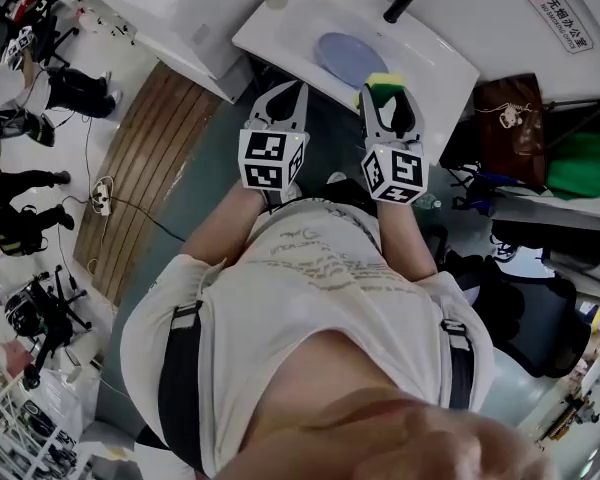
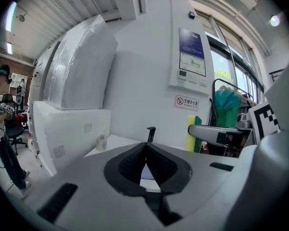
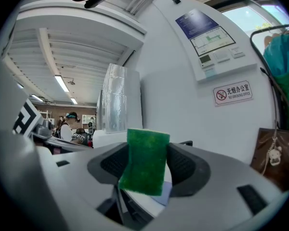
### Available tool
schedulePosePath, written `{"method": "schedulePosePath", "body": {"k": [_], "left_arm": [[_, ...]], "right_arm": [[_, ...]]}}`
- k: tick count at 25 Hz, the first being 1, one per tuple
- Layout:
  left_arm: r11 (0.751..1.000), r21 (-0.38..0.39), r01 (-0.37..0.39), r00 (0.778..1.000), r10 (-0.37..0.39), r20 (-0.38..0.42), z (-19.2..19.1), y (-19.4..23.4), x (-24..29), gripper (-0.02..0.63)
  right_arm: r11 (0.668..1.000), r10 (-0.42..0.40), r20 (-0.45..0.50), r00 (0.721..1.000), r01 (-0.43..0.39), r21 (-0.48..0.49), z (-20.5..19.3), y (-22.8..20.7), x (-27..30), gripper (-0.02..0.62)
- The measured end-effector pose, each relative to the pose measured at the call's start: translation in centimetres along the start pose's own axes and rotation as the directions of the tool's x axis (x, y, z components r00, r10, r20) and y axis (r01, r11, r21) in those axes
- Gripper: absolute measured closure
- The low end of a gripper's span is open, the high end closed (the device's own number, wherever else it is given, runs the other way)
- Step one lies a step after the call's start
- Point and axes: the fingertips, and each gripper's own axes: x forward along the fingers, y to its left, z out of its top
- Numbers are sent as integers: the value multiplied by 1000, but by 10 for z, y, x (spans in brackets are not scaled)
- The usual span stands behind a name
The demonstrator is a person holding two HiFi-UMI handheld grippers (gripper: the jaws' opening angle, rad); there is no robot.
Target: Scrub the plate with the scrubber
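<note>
We read one sign: red-bordered no-smoking sign on white wall, far right. Crossed-cigarette symbol, Chinese "无烟办公室", English "NO SMOKING OFFICE". Blue-headed wall notice above sign: print too small for us. Shirt print, near: illegible.

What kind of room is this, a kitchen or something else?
Likely a lab or office rather than a home kitchen: a white washbasin with a black tap, a no-smoking sign behind it, and a tripod and loose cables nearby.

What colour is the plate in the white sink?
The round plate is pale blue; the head view shows it best.
</note>
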Motion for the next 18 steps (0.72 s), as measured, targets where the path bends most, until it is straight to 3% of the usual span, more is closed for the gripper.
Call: {"method": "schedulePosePath", "body": {"k": [18], "left_arm": [[1000,11,-10,998,11,-62,5,14,71,584]], "right_arm": [[999,21,-15,1000,-21,39,-8,-42,61,348]]}}
